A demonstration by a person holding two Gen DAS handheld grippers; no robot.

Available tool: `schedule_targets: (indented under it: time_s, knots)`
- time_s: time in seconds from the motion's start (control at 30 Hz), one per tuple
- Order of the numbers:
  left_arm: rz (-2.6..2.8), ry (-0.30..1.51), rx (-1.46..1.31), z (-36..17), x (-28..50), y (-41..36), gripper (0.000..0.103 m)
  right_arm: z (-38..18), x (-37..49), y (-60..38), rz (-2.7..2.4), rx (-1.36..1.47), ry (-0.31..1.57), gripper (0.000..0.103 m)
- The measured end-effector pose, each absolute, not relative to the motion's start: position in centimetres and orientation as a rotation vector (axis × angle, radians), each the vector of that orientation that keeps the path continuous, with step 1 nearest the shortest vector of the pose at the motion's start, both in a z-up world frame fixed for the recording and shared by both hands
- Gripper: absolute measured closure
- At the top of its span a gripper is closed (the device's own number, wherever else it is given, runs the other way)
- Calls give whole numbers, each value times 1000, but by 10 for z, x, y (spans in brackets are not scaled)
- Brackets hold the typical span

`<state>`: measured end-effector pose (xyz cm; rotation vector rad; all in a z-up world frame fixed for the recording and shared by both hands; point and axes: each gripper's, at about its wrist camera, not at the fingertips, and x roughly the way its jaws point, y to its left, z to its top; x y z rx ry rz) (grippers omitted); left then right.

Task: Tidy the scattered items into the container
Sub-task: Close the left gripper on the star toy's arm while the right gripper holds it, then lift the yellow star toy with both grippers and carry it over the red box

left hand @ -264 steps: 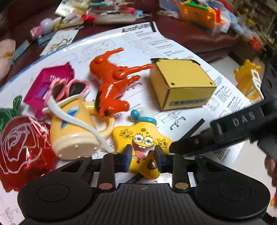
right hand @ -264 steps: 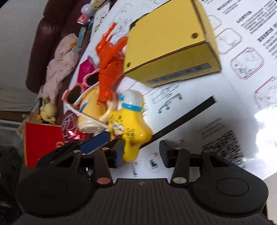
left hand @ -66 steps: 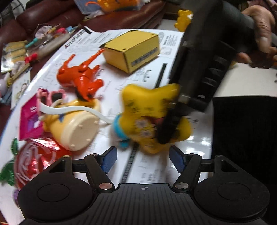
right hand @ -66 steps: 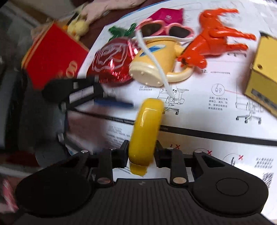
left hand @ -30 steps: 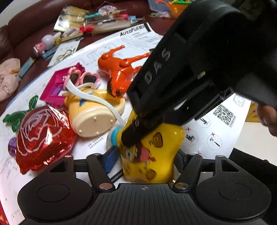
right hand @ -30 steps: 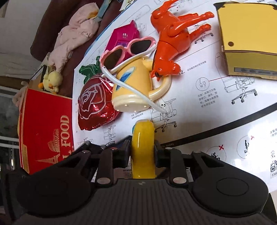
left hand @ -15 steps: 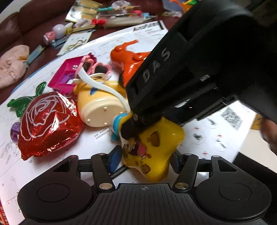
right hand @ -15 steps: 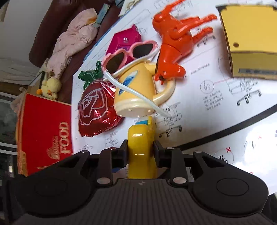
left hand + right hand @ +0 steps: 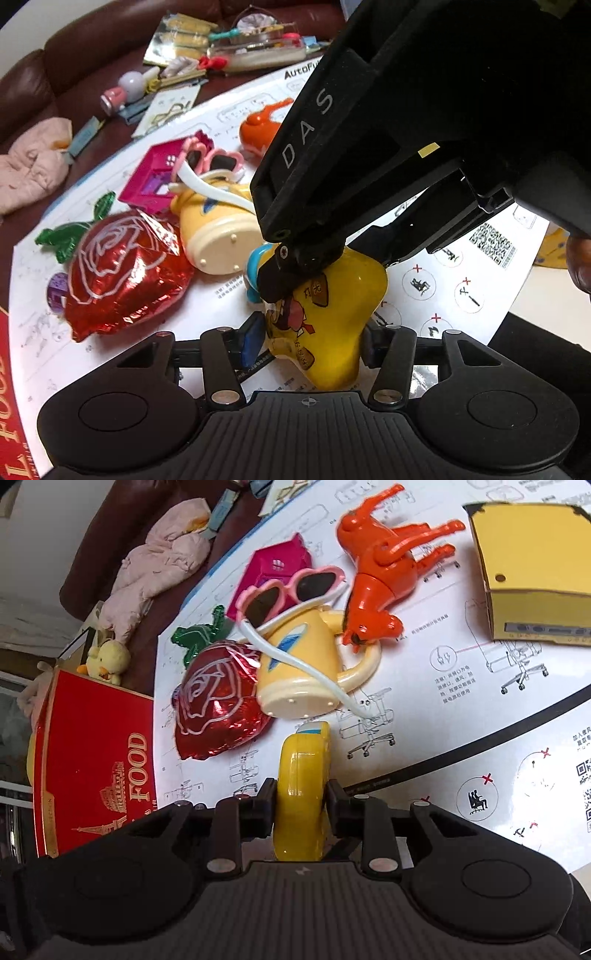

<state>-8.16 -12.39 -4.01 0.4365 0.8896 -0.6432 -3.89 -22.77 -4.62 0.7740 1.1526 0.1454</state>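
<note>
Nearest to us, the right claw point(image 9: 300, 808) is clamped edge-on across the yellow star toy point(image 9: 301, 794), holding it just above the counter point(image 9: 461, 709). Our left claw point(image 9: 306, 341) is closing in on the same toy from both sides, pads right beside it, though we can't tell if they're pressing yet. So we're mid hand-off, we reckon. Behind sit the yellow cup point(image 9: 295, 664), foil rose point(image 9: 218, 709) and orange horse point(image 9: 380, 576). Next we'd want a firm left grip, then carry it to the red box point(image 9: 92, 768), probably the container.
</note>
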Motion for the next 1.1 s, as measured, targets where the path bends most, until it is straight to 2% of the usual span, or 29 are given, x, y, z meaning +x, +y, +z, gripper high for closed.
schedule_targets:
  time_s: [0.6, 0.87, 1.1]
  knots:
    - [-536, 742, 412, 42, -86, -83, 50, 42, -32, -180, 282, 625, 1018, 70]
    - [-486, 719, 367, 64, -88, -49, 50, 66, -21, -142, 332, 544, 1025, 70]
    - [-348, 664, 323, 120, -73, 7, 50, 122, 12, -81, 469, 429, 982, 69]
